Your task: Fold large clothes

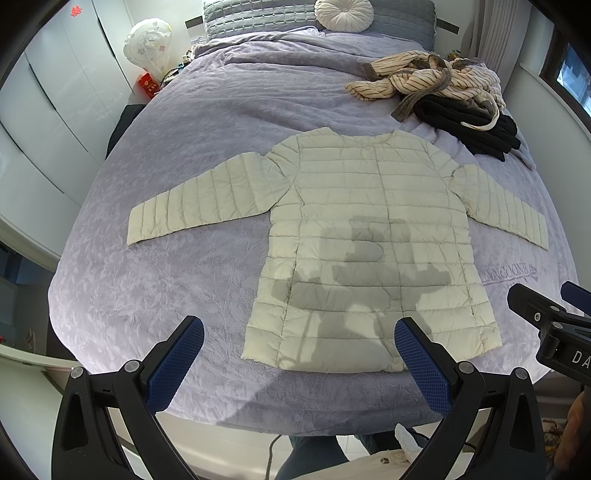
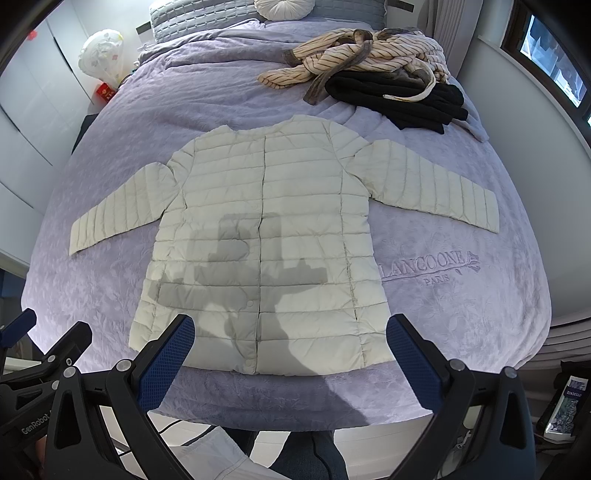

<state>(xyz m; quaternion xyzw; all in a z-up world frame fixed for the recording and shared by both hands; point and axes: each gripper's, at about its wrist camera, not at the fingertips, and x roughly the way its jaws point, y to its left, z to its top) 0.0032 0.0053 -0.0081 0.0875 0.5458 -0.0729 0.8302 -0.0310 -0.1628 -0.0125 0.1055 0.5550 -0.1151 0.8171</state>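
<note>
A cream quilted jacket lies flat and face up on the lilac bedspread, both sleeves spread out sideways, hem toward me. My left gripper hovers open above the hem's left part, holding nothing. Over the hem's right half my right gripper also stands open and empty. Its black body shows at the right edge of the left wrist view. The grippers' shadows fall on the jacket's lower front.
A heap of striped and black clothes sits at the bed's far right. Pillows and a round white cushion line the headboard. White wardrobe doors stand left. The bed's near edge lies below the hem; a person's legs show beneath.
</note>
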